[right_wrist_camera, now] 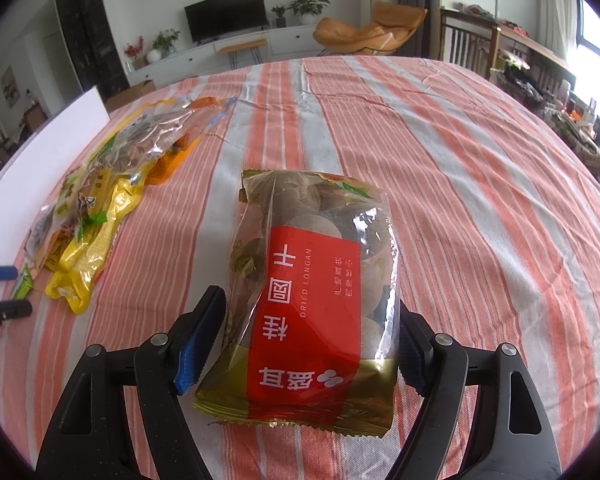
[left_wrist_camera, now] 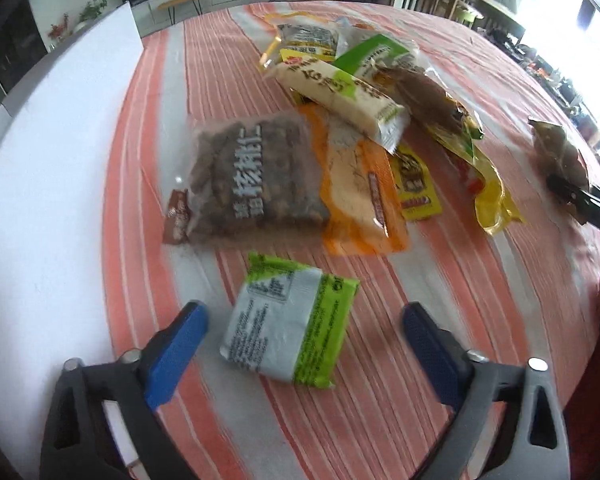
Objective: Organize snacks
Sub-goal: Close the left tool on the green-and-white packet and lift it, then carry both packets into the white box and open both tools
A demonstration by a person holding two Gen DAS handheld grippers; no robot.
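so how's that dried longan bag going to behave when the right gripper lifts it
The dried longan bag sits between the right gripper fingers. Its film looks thin and glossy, so it may slip or crumple. The round fruits inside seem loose and will probably shift, letting the far end sag. It is probably light for its bulk.

A heap of snack packets (left_wrist_camera: 352,120) is spread on the tablecloth (left_wrist_camera: 440,280), with a walnut bag (left_wrist_camera: 252,184) at its left edge and a flat pouch (left_wrist_camera: 360,196) just beside it on the right. A small wrapped block (left_wrist_camera: 288,324) is placed nearer, between the fingers of the left gripper (left_wrist_camera: 304,328). Left of the heap a white board (left_wrist_camera: 60,152) is laid. Well apart to the right, a dried longan bag (right_wrist_camera: 316,292) is set between the fingers of the right gripper (right_wrist_camera: 312,344).
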